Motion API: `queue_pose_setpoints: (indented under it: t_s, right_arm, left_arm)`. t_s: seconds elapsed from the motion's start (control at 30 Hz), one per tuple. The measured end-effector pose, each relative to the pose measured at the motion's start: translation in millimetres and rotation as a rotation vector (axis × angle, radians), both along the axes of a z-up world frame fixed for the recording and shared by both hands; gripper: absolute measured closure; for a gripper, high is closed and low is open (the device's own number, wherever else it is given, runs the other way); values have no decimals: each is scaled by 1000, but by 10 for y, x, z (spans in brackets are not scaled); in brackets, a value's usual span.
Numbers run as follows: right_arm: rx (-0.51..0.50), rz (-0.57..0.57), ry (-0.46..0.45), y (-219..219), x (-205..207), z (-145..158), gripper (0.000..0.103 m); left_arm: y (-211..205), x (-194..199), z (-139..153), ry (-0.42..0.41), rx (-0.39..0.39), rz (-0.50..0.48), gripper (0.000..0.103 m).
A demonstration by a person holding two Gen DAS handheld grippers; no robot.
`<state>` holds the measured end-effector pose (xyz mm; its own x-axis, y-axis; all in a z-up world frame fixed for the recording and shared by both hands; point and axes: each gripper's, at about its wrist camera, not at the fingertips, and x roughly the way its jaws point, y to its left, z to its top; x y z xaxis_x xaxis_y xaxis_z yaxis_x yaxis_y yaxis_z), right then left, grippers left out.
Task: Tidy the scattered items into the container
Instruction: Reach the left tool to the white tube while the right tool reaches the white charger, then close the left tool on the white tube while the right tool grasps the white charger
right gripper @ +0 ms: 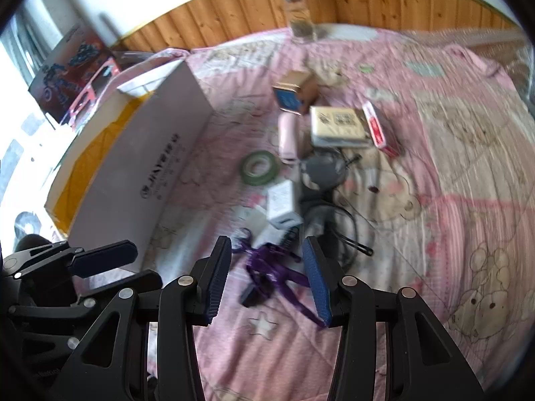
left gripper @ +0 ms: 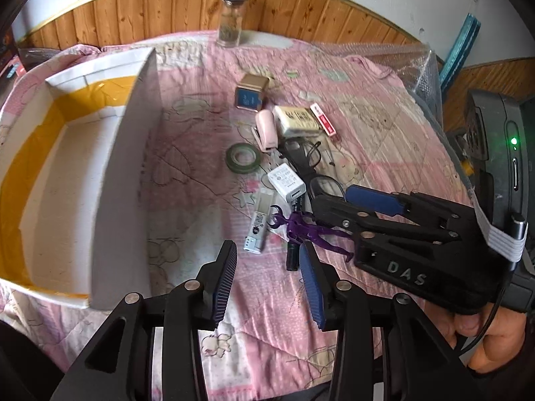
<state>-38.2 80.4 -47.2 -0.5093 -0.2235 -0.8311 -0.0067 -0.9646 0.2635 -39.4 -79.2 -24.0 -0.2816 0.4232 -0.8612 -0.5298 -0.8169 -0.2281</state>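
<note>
Left wrist view shows your left tongs [left gripper: 267, 280] wide open and empty above the pink bedspread [left gripper: 384, 127], just beside the white box [left gripper: 130, 153], which stands open with yellow lining. The scattered items lie to the right of the box: a green tape roll [left gripper: 243, 158], a white charger [left gripper: 286, 182], a pink stapler [left gripper: 266, 129] and a purple figure [left gripper: 302, 229]. Your right tongs [right gripper: 267, 284] are also wide open, holding nothing, directly over the purple figure [right gripper: 271, 269].
</note>
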Motion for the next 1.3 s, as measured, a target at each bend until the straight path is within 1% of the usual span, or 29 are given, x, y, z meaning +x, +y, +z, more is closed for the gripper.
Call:
queue_pose_setpoints:
  t_s: [0.1,0.23,0.37,0.47,0.5,0.53,0.7,0.77,0.87,0.93,1.0,1.07,1.13,1.17,1.2,1.23,1.27,1.3]
  right_arm:
    - [-29,-14,-16,83,-3,-69,55]
    - [-42,-7,-30,112,11,-142,55]
    - [-69,3,-52,162,-16,-226,55]
    - [-89,17,-57,185,-93,-226,55]
    - [-94,23,-54,192,-125,-213,55]
    - [-85,31,-50,191,-153,-200,55]
    - [-44,90,-70,155,-301,-257,55]
    - [-34,119,-72,128,-358,-284,55]
    - [-18,163,-52,59,-444,-282,55]
    - [3,203,-42,-21,-524,-294,55]
    - [22,236,-55,-94,-614,-371,55]
    - [23,252,-69,-131,-676,-461,60]
    - [40,278,-90,-150,-707,-557,71]
    - [38,280,-88,-144,-709,-575,71]
    - [32,279,-91,-123,-706,-578,77]
    - [34,273,-94,-83,-696,-572,89]
    - [38,264,-95,-29,-684,-565,94]
    - [30,251,-95,34,-676,-561,99]
  left_arm:
    - [70,-34,-69,-16,-4,-7,62]
    - [165,-73,-177,-28,-25,-17,61]
    - [273,-150,-326,-29,-61,-25,61]
    - [296,-233,-434,-34,-85,-17,61]
    - [305,-258,-469,-29,-105,-16,61]
    - [318,-277,-504,-22,-128,-15,61]
    - [371,-338,-684,-29,-165,-17,61]
    - [396,-349,-752,-37,-168,-21,61]
    - [418,-379,-852,-51,-160,-22,62]
    - [368,-428,-915,-79,-129,0,64]
    - [304,-472,-919,-89,-91,26,64]
    - [288,-491,-922,-92,-75,28,64]
    - [307,-480,-927,-75,-75,18,64]
    - [319,-472,-930,-64,-74,11,64]
    - [327,-468,-934,-54,-71,4,63]
    - [329,-468,-936,-45,-72,1,64]
    - [321,-469,-936,-33,-80,8,66]
    - [292,-484,-936,-22,-92,31,77]
